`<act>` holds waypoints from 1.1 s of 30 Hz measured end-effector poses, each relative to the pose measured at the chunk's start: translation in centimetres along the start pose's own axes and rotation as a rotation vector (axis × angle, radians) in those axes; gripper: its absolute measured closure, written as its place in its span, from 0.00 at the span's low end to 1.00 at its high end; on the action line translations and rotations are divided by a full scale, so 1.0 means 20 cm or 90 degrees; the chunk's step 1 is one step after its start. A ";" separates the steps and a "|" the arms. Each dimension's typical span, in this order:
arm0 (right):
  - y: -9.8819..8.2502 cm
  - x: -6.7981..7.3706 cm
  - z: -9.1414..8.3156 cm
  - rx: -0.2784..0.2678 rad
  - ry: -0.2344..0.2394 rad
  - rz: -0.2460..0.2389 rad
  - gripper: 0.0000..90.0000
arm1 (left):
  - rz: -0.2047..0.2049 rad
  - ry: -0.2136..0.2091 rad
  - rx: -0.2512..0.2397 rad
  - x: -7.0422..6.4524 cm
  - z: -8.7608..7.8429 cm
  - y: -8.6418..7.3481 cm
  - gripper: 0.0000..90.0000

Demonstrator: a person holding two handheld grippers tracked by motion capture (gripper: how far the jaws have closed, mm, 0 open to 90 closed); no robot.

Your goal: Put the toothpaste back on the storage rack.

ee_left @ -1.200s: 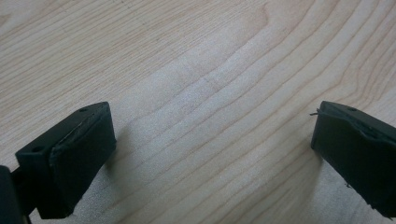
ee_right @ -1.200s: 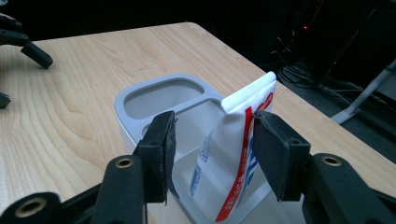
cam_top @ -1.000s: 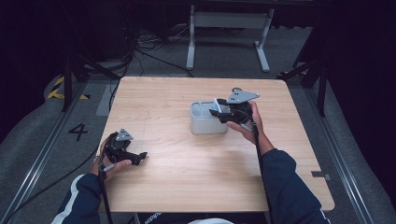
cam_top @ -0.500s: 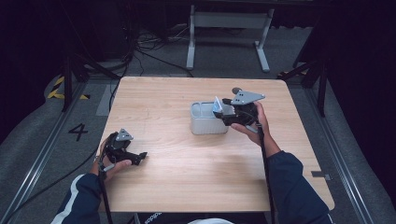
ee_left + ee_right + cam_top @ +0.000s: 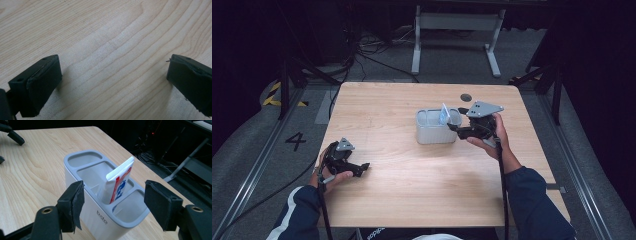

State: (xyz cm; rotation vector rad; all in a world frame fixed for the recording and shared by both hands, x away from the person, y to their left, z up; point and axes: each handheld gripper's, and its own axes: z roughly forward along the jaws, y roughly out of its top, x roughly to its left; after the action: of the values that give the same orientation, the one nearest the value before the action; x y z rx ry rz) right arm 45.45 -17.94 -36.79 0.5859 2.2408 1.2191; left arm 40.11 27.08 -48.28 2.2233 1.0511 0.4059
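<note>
The toothpaste tube [image 5: 117,182] stands tilted in the middle compartment of the grey holder [image 5: 82,212] on the bench [image 5: 412,190]. The right tongs [image 5: 451,126] have just been opening, released, just beside it. The left tongs [image 5: 364,167] rest released, well apart.

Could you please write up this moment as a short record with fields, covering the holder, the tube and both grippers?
surface: wooden table
holder: white organiser with grey top, three compartments, upright
tube: toothpaste tube stands leaning in the middle compartment, crimped end up
right gripper: jaws have just been opening; pads apart either side of the holder's near end, not pressing the tube
left gripper: open, nothing between the jaws, over bare wood
step status: tube in holder, released
</note>
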 end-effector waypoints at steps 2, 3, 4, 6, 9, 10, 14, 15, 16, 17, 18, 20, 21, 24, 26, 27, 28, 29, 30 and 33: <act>0.00 0.00 -0.02 0.000 -0.006 -0.004 0.37 | -0.002 0.000 -0.001 0.00 0.00 0.00 0.00; -0.01 0.00 -0.03 -0.001 -0.009 -0.003 0.37 | -0.003 0.001 -0.001 0.00 0.00 0.00 0.00; -0.01 0.00 -0.04 -0.003 -0.014 -0.003 0.37 | -0.014 -0.003 0.002 -0.01 0.00 0.00 0.00; -0.02 0.00 -0.06 -0.002 -0.017 -0.004 0.37 | -0.008 0.001 0.000 -0.01 0.00 0.00 0.00; -0.04 0.01 -0.10 0.002 -0.022 -0.012 0.37 | -0.008 -0.001 0.000 -0.01 0.00 0.00 0.00; -0.04 0.01 -0.10 0.006 -0.023 -0.010 0.37 | -0.004 0.000 -0.002 0.00 0.00 0.00 0.00; -0.09 0.01 -0.15 0.021 -0.032 -0.017 0.36 | -0.015 -0.004 0.001 -0.01 0.00 0.00 0.00; -0.10 0.01 -0.17 0.024 -0.036 -0.017 0.36 | -0.015 -0.003 0.001 -0.01 0.00 0.00 0.00; -0.12 0.01 -0.18 0.028 -0.038 -0.017 0.36 | -0.015 -0.003 0.001 -0.01 0.00 0.00 0.00; -0.12 0.01 -0.18 0.028 -0.038 -0.017 0.36 | -0.015 -0.003 0.001 -0.01 0.00 0.00 0.00; -0.13 0.01 -0.19 0.031 -0.038 -0.017 0.36 | -0.015 -0.003 0.001 -0.01 0.00 0.00 0.00; -0.17 0.01 -0.22 0.045 -0.042 -0.015 0.35 | -0.014 -0.002 0.000 -0.01 0.00 0.00 0.00; -0.18 0.01 -0.22 0.051 -0.044 -0.019 0.35 | -0.013 0.000 0.000 -0.01 0.00 0.00 0.00; -0.23 0.01 -0.25 0.066 -0.056 -0.018 0.35 | -0.016 0.002 0.000 -0.02 0.00 0.00 0.01; -0.27 0.02 -0.26 0.078 -0.052 -0.011 0.34 | -0.017 0.003 0.000 -0.02 0.00 0.00 0.01; -0.28 0.03 -0.26 0.087 -0.058 -0.018 0.34 | -0.017 0.003 0.000 -0.02 0.00 0.00 0.01; -0.30 0.03 -0.27 0.095 -0.063 -0.021 0.33 | -0.019 0.005 0.000 -0.02 0.00 0.00 0.00; -0.31 0.03 -0.28 0.099 -0.068 -0.021 0.32 | -0.020 0.005 0.000 -0.02 0.00 0.00 0.01; -0.32 0.04 -0.28 0.099 -0.072 -0.016 0.31 | -0.018 0.007 0.000 -0.02 0.00 0.00 0.00; -0.37 0.04 -0.30 0.104 -0.085 0.002 0.29 | -0.020 0.006 0.000 -0.02 0.00 0.00 0.01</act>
State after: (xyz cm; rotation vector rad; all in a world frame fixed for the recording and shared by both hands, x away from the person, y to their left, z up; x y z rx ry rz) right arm 40.20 -25.04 -40.43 0.7120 2.2403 0.9743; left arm 39.82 26.82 -48.32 2.2045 1.0895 0.4026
